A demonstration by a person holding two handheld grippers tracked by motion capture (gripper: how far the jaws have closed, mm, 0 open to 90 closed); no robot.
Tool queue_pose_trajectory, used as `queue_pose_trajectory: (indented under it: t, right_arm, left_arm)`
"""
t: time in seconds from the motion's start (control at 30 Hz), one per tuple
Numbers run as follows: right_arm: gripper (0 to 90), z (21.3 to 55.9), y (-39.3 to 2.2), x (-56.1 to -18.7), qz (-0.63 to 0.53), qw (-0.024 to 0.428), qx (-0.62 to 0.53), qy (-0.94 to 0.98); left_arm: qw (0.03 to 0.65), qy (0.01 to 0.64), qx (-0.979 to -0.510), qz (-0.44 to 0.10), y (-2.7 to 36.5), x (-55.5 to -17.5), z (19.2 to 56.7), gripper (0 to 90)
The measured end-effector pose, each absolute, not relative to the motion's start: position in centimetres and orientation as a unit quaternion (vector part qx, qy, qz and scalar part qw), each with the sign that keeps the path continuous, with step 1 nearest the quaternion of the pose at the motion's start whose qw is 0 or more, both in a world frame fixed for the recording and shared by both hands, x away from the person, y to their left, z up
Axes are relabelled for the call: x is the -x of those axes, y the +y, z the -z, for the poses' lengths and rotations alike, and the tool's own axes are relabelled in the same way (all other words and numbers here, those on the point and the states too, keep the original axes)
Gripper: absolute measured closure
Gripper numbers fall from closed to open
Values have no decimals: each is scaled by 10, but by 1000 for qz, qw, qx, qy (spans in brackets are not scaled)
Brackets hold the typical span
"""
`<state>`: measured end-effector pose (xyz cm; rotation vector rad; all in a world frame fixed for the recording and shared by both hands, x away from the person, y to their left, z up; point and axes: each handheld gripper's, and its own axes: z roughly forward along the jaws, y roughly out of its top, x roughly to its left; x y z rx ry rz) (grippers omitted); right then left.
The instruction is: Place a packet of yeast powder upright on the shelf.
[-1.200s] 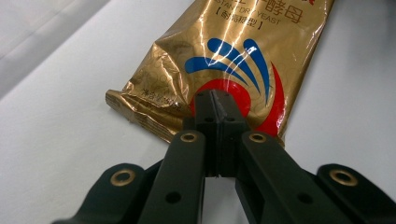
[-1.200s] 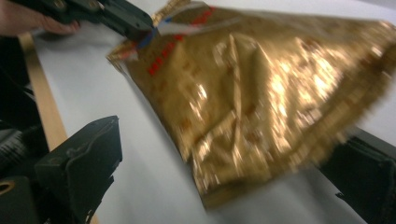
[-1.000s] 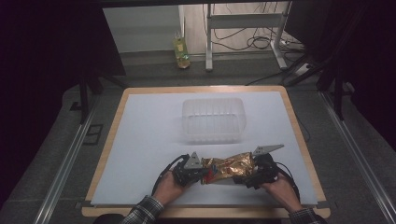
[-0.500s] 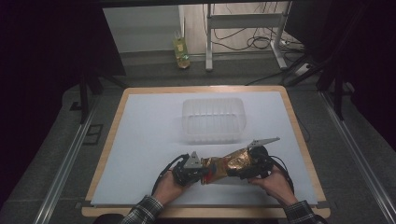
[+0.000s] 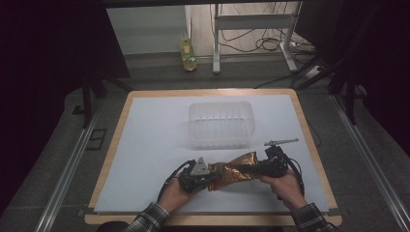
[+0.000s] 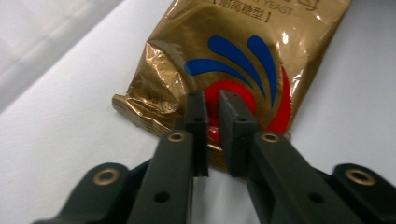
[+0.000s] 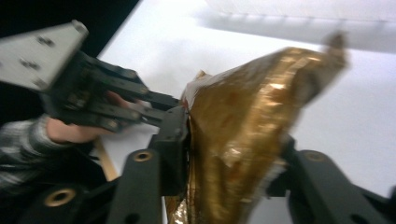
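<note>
- Right gripper (image 7: 229,154): jaws clamped on the gold foil pouch (image 7: 247,140), having just been closing, with crinkled foil bulging up between the two black arms in the right gripper view.
- Left gripper (image 6: 212,116): jaws nearly together and pinching the sealed bottom edge of the same pouch (image 6: 233,60), over the red and blue swirl printed on it; jaws just lately eased a little wider, foil between them all the while.
- Pouch (image 5: 235,168) stretched between the two grippers in the high view, slanting up from the left gripper (image 5: 211,179) toward the right gripper (image 5: 255,167), near the front edge of the table.
- Left hand (image 5: 175,194) and right hand (image 5: 283,186) wrapped around the gripper bodies, plaid sleeves entering from the bottom of the high view.
- Grey three-cornered plate on each gripper; black cables looping beside both hands.
- Clear plastic tub (image 5: 220,123) sitting upright farther back on the white table top (image 5: 154,145), well apart from the pouch.
- Wooden rim (image 5: 112,145) framing the white surface.
- Yellow-green bottle (image 5: 187,50) standing on the floor beyond the table, beside a white metal stand (image 5: 251,21) with cables beneath it.
</note>
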<state>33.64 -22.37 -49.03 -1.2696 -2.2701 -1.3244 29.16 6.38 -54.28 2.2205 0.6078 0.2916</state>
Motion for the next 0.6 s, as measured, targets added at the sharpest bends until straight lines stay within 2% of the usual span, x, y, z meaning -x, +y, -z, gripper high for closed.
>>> queue_pose_trajectory:
  t: [0.13, 0.17, 0.23, 0.27, 0.43, 0.5, 0.6]
  right_arm:
    - [669, 485, -222, -336, 449, 118, 442, -768]
    - [674, 481, -220, -335, 449, 111, 438, -771]
    - [675, 480, -220, -335, 447, 108, 437, -773]
    - [676, 477, -219, -335, 447, 104, 434, -776]
    - [679, 472, -221, -336, 446, 97, 430, -779]
    - [679, 469, -221, -336, 447, 90, 428, -780]
    - [680, 465, -222, -335, 447, 84, 426, -782]
  left_arm:
    - [398, 240, -876, -128, 64, -290, 541, 740]
    - [399, 233, -877, -133, 65, -289, 539, 658]
    - [400, 228, -878, -132, 66, -288, 539, 558]
    - [402, 225, -878, -133, 68, -288, 538, 558]
    - [397, 223, -879, -143, 71, -285, 538, 395]
    - [400, 225, -877, -140, 71, -284, 537, 342]
    - [402, 227, -876, -139, 72, -283, 535, 314]
